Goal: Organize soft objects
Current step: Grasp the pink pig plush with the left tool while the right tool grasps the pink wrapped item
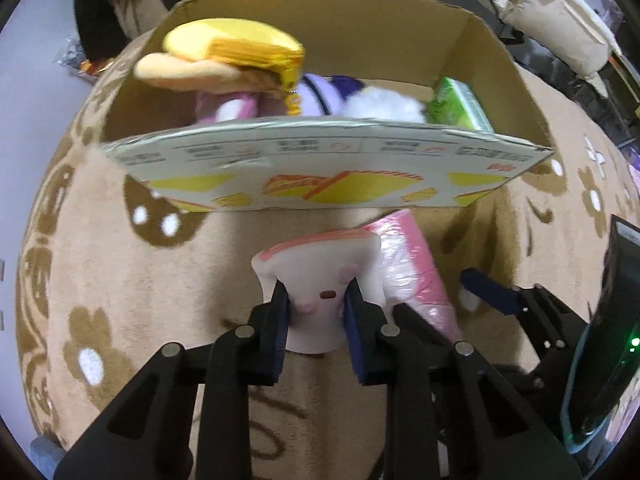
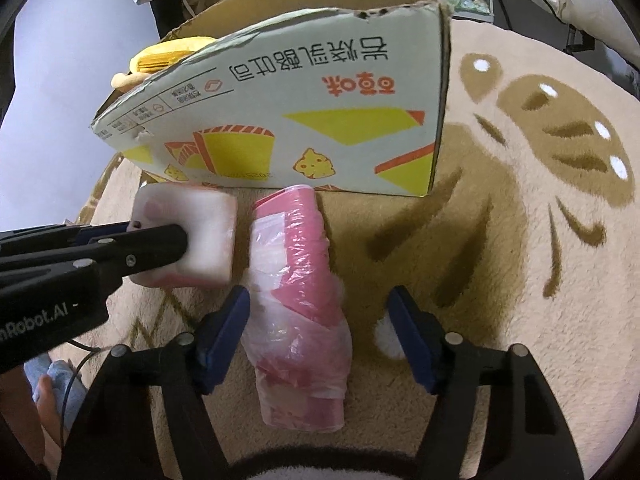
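Low over a tan rug (image 2: 500, 280) patterned with brown flowers and white dots. Left gripper (image 1: 316, 300) clamped on a pale toast plush (image 1: 320, 276), blue jaws pressed into its 2 sides; plush pink-edged, with a small face, held just above the rug. Seen from the right wrist view as a white block (image 2: 200, 236) pinched in black arms, close beside a pink pack (image 2: 296, 304).

Right gripper (image 2: 320, 320) spread wide, jaws on either side of the pink pack wrapped in clear plastic, lying lengthwise on the rug; left jaw near or touching the wrap, right jaw well apart from it. Cannot tell actual contact.

Straight ahead, a cardboard box (image 1: 320, 168) with a white printed wall, yellow and orange shapes, standing between both grippers and the box's inside. Pack's far end almost against that wall.

Inside the box: a yellow plush (image 1: 232, 52) riding high over the rim, a purple plush (image 1: 240, 104) under it, a white fluffy thing (image 1: 384, 108), a green pack (image 1: 460, 108) in the right corner.

Beyond the box, cluttered shelves and cream cushions (image 1: 552, 12), blurred.
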### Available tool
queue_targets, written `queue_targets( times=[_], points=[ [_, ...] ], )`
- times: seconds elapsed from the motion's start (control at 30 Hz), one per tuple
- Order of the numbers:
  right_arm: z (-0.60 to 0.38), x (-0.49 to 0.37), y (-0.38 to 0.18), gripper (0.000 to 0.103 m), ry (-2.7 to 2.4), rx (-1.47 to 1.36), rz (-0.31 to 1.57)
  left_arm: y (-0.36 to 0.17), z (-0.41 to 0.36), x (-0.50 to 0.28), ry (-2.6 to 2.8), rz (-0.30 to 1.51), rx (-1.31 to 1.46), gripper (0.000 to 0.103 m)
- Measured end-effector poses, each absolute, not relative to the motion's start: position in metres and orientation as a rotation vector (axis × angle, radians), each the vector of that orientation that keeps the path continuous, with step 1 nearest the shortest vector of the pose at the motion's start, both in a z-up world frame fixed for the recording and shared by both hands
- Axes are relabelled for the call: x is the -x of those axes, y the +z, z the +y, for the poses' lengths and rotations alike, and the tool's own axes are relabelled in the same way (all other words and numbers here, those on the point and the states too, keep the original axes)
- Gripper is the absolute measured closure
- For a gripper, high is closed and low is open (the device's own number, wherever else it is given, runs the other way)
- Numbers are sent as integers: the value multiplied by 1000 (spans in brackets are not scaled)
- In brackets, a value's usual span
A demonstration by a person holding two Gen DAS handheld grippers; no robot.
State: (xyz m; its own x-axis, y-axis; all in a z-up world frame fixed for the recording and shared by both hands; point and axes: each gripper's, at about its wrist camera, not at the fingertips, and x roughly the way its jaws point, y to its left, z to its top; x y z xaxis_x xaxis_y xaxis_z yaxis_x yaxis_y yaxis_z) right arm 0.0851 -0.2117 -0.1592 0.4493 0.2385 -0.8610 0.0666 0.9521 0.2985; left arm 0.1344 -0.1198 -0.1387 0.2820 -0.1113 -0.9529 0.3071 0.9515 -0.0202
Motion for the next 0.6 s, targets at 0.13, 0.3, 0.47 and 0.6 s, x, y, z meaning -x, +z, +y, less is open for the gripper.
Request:
queue_targets(
  times=[0.13,0.3,0.47,0.6],
  points=[
    [-207,-87,-159,45,147,-314,1108,-135,-108,-134,-247,1244,-177,79],
    [-190,-92,-166,58,154,-234,1136,-135,-98,-136,-208,1231,-172,79],
    [-181,-86,-150,88,122,-186,1067,-129,-81,-135,-185,1203,-162,79],
    [-182,-81,-136,88,80,-172,1014,-120,-77,-132,-175,1163,-145,79]
  ],
)
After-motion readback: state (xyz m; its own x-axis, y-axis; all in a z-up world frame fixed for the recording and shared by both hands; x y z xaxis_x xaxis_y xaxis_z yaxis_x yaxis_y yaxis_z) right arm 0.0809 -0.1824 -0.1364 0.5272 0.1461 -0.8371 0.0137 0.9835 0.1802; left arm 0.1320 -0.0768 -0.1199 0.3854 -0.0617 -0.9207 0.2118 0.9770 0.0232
